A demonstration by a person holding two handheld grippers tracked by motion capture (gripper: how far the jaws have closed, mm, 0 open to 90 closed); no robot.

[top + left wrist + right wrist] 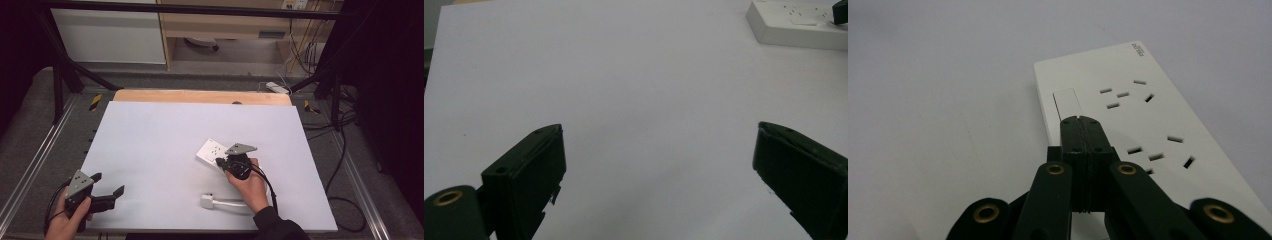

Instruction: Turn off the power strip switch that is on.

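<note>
White tabletop (160,150), seen whole from the high view, carries a white power strip (212,151) right of centre and, nearer the person, a white plug (208,201) on its cord, lying loose and well apart from the strip. The right gripper (223,162) has its fingers clenched on nothing, tips over the strip's rocker switch (1066,104); whether they touch it cannot be told. Pressing the switch appears to be the step in hand; the plug is not inserted. The left gripper (109,184) idles at the near left corner, fingers released. Socket slots and switch are legible in the right gripper view; the left gripper view adds one corner of the strip.
</note>
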